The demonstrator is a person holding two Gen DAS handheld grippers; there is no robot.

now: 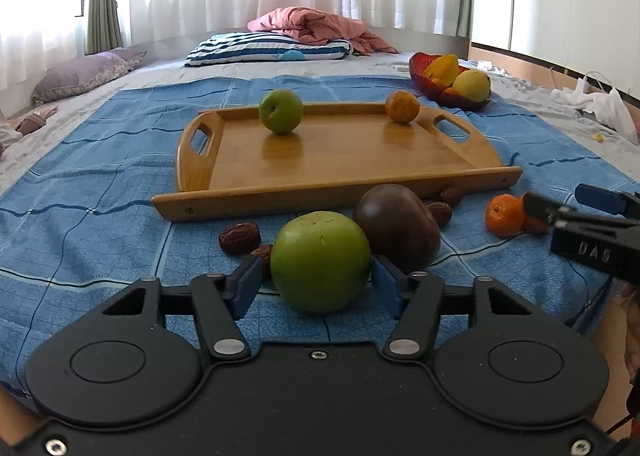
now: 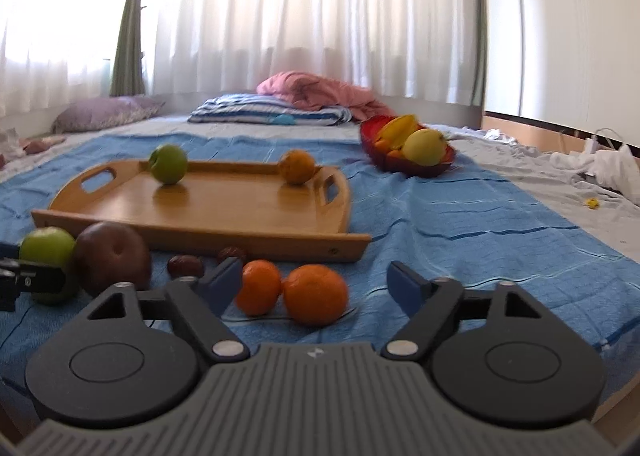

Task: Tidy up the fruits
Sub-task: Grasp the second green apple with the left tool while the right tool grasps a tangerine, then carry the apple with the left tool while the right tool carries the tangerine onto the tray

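A wooden tray (image 1: pixel 340 172) (image 2: pixel 224 216) lies on the blue cloth and holds a green apple (image 1: pixel 281 111) (image 2: pixel 169 164) and an orange (image 1: pixel 402 107) (image 2: pixel 297 167). In front of the tray lie a big green apple (image 1: pixel 321 262) (image 2: pixel 48 252), a dark brown fruit (image 1: pixel 396 228) (image 2: pixel 112 258), several red dates (image 1: pixel 240 238) and two oranges (image 2: pixel 258 287) (image 2: pixel 316 295). My left gripper (image 1: pixel 318 284) has its blue pads on both sides of the big green apple, which rests on the cloth. My right gripper (image 2: pixel 316 282) is open around the two oranges without touching them.
A red bowl (image 1: pixel 424 86) (image 2: pixel 372 140) with yellow fruit stands behind the tray on the right. Pillows and a pink blanket (image 1: pixel 316 26) lie at the far end of the bed. White clothes (image 1: pixel 600 104) lie at the right edge.
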